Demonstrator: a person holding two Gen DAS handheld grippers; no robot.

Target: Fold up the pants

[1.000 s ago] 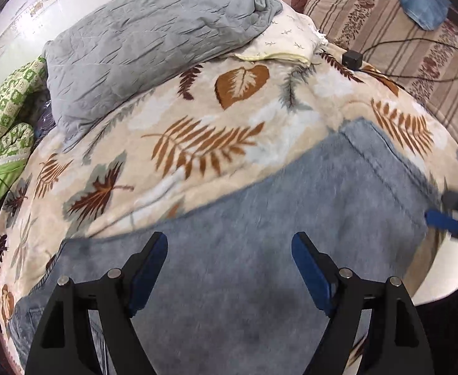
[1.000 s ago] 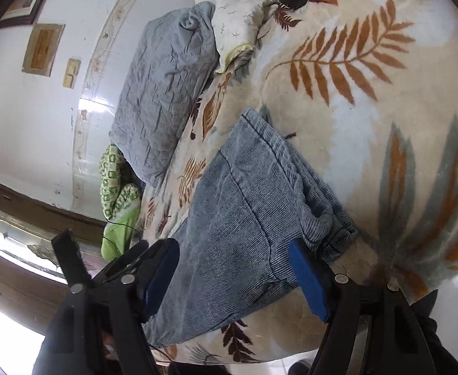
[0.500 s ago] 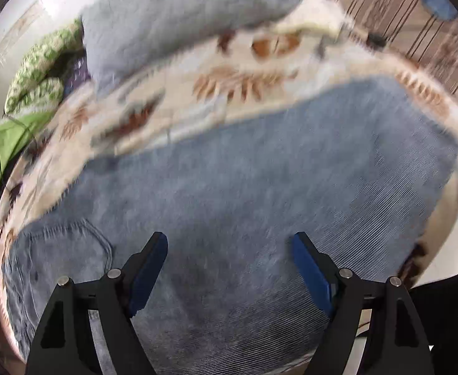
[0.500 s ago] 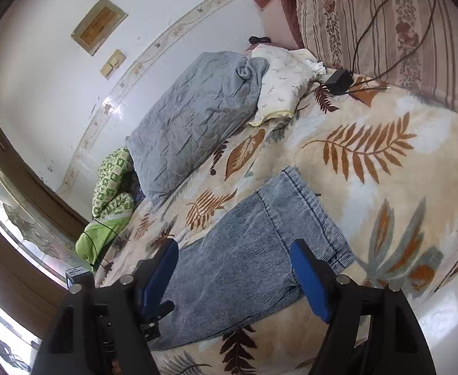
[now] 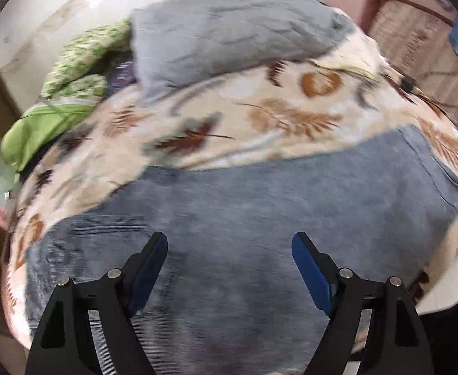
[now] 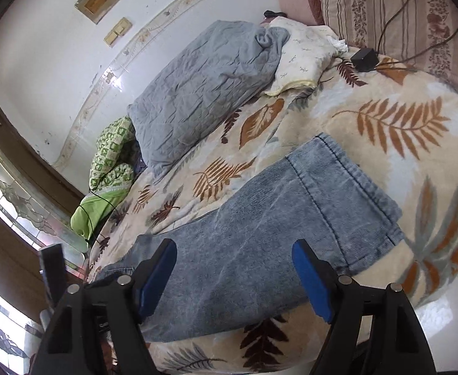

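Denim pants (image 6: 279, 234) are shown laid lengthwise across the leaf-print blanket (image 6: 401, 118) on the bed. Left gripper (image 5: 229, 268) and right gripper (image 6: 233, 273) are held above them, fingers released, empty. The limp, moderately heavy cloth is probably best pinched at hem and waistband.

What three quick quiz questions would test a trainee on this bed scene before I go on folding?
1. True or false: the right tool grips the jeans.
2. Which lies nearest the jeans' hem: A grey pillow, B black adapter, C orange fern print?
3. What covers the bed under the jeans?

Key: 1 false, both the left tool and the right are open and empty; 2 C; 3 a leaf-print blanket.
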